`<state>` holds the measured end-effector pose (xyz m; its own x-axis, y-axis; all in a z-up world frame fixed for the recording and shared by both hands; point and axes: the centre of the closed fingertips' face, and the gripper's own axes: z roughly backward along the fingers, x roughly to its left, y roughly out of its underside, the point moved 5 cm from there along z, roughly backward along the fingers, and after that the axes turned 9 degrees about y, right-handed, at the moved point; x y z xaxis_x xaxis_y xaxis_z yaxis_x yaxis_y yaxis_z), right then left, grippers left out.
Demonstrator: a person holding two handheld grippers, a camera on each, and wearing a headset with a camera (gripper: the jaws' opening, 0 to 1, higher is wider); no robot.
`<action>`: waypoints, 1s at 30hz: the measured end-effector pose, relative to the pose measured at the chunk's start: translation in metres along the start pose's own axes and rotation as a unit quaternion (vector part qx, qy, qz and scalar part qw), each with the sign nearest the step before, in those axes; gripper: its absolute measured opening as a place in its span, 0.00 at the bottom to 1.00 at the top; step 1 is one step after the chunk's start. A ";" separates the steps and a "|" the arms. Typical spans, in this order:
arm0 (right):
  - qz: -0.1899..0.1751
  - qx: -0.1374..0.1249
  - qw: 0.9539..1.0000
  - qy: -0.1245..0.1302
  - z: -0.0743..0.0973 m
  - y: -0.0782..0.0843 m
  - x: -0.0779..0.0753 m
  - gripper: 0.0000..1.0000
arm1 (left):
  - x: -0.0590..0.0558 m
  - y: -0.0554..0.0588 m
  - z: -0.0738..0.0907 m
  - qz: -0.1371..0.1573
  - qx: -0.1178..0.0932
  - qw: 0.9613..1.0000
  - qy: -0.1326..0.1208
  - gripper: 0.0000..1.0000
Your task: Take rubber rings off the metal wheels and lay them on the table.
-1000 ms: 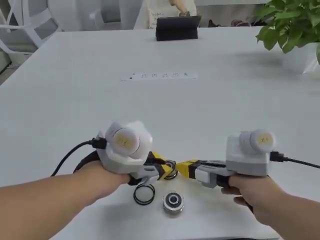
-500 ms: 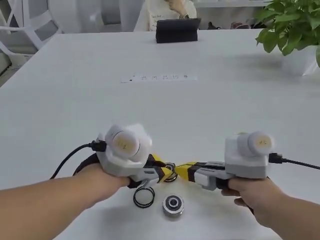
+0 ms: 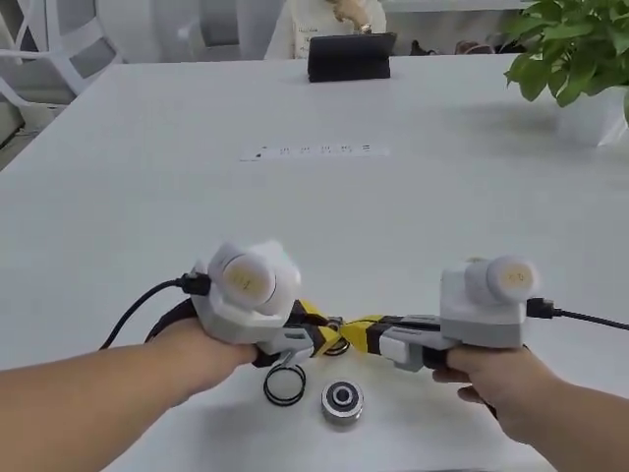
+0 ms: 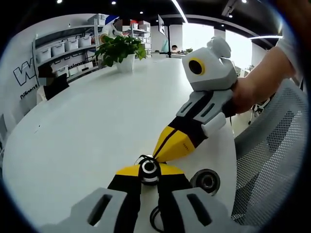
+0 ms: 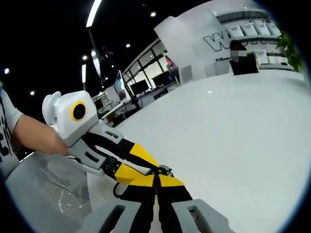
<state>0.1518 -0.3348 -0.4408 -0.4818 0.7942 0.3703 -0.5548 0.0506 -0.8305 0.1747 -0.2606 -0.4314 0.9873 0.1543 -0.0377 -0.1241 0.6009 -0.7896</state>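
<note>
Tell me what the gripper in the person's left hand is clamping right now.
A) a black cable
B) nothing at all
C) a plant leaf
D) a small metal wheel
D: in the left gripper view, the left gripper has its yellow-tipped jaws shut on a small metal wheel.

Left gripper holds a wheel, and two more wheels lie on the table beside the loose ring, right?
No: just one wheel lies on the table beside the loose ring, as the head view shows. The left gripper does hold a second wheel.
</note>
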 end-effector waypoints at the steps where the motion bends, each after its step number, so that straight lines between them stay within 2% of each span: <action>1: -0.002 -0.002 1.000 -0.002 0.000 0.000 0.000 0.00 | 0.000 0.000 0.000 0.000 0.000 1.000 0.000 0.07; 21: -0.025 -0.010 0.999 -0.033 0.003 -0.003 0.006 0.00 | 0.000 0.001 0.000 -0.001 -0.002 1.000 0.002 0.07; 23: -0.026 -0.014 0.999 -0.044 0.004 -0.004 0.009 0.00 | 0.000 0.000 0.000 -0.002 -0.002 1.000 0.002 0.07; 24: -0.034 -0.020 0.997 -0.059 0.005 -0.006 0.013 0.00 | 0.000 0.000 0.000 -0.002 -0.002 1.000 0.002 0.07; 26: -0.022 -0.017 0.998 -0.052 0.005 -0.006 0.014 0.00 | 0.000 0.000 0.000 -0.002 -0.002 1.000 0.002 0.07; 30: -0.027 -0.017 0.998 -0.050 0.006 -0.007 0.010 0.00 | 0.000 0.000 0.000 -0.003 -0.003 1.000 0.002 0.07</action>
<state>0.1467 -0.3310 -0.4291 -0.5183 0.7254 0.4528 -0.5595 0.1128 -0.8211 0.1746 -0.2606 -0.4320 0.9884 0.1477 -0.0358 -0.1181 0.5978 -0.7929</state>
